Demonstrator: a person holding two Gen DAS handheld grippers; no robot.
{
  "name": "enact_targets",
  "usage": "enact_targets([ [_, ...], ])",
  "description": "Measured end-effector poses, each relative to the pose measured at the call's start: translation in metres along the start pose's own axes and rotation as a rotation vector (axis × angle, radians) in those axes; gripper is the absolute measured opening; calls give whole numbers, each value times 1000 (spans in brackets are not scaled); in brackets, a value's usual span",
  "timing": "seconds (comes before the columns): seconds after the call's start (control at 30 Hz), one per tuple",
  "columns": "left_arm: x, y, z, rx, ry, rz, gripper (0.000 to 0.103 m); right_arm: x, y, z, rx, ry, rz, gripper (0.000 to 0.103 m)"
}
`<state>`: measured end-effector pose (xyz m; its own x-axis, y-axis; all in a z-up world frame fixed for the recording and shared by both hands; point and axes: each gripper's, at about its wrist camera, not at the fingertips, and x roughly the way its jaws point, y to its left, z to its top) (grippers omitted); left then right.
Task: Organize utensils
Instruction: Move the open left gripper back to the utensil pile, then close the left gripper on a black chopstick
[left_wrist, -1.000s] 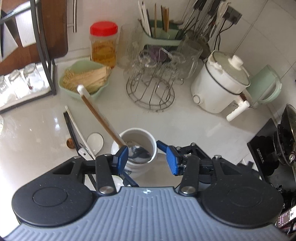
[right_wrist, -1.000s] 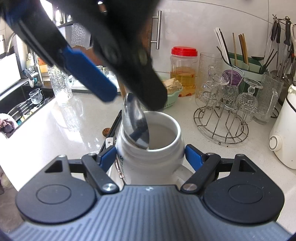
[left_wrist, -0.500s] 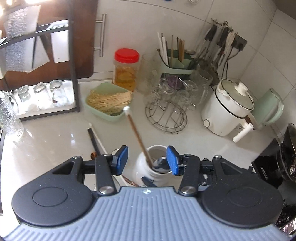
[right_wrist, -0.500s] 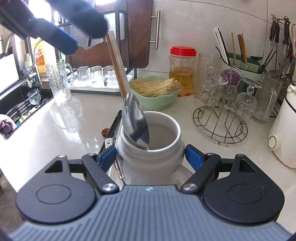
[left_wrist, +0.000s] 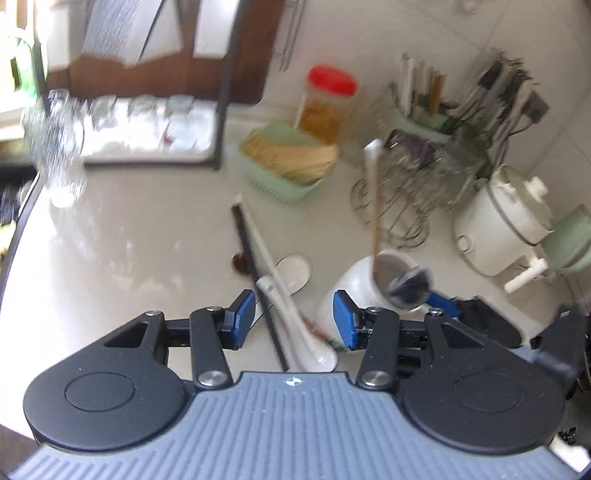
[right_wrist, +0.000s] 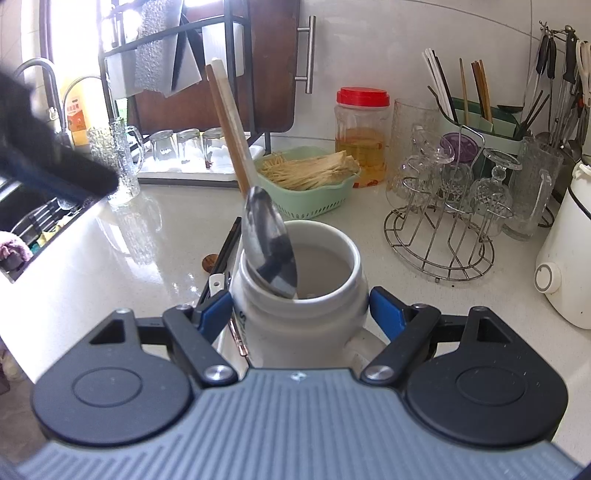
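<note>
A white ceramic jar (right_wrist: 301, 306) stands on the counter between the blue pads of my right gripper (right_wrist: 301, 314), which is shut on it. A metal spoon with a wooden handle (right_wrist: 269, 243) leans in the jar. In the left wrist view the jar (left_wrist: 364, 282) and the spoon's handle (left_wrist: 375, 199) show to the right. My left gripper (left_wrist: 293, 319) is open and empty above the counter. Below it lie a white ceramic spoon (left_wrist: 291, 306), a black chopstick (left_wrist: 255, 269) and a second white spoon (left_wrist: 295, 269).
A green basket of noodles (right_wrist: 308, 181), a red-lidded jar (right_wrist: 362, 136), a wire rack of glasses (right_wrist: 443, 206), a green utensil holder (right_wrist: 480, 122) and a white cooker (right_wrist: 565, 258) stand at the back and right. A black shelf with glasses (right_wrist: 184, 147) and a sink (right_wrist: 33, 229) are left.
My left gripper has pulled back and to the left, away from the jar, and stays open. The spoon stays leaning in the jar. My right gripper has not moved.
</note>
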<state>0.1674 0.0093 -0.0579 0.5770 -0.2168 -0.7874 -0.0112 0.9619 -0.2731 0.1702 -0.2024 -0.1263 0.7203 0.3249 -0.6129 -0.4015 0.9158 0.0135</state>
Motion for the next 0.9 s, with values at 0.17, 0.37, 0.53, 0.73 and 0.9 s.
enact_targets([
  [0.17, 31, 20, -7, -30, 52, 13, 52, 1, -2, 1, 23, 21, 5, 83],
  [0.37, 68, 39, 4, -68, 68, 19, 52, 3, -2, 5, 24, 44, 4, 83],
  [0.53, 101, 52, 20, -87, 75, 12, 52, 3, -1, 5, 23, 52, 3, 83],
  [0.73, 144, 70, 39, -121, 92, -8, 49, 4, -2, 8, 21, 70, 3, 83],
  [0.9, 175, 82, 54, -167, 107, -38, 34, 5, -2, 11, 23, 86, -1, 83],
])
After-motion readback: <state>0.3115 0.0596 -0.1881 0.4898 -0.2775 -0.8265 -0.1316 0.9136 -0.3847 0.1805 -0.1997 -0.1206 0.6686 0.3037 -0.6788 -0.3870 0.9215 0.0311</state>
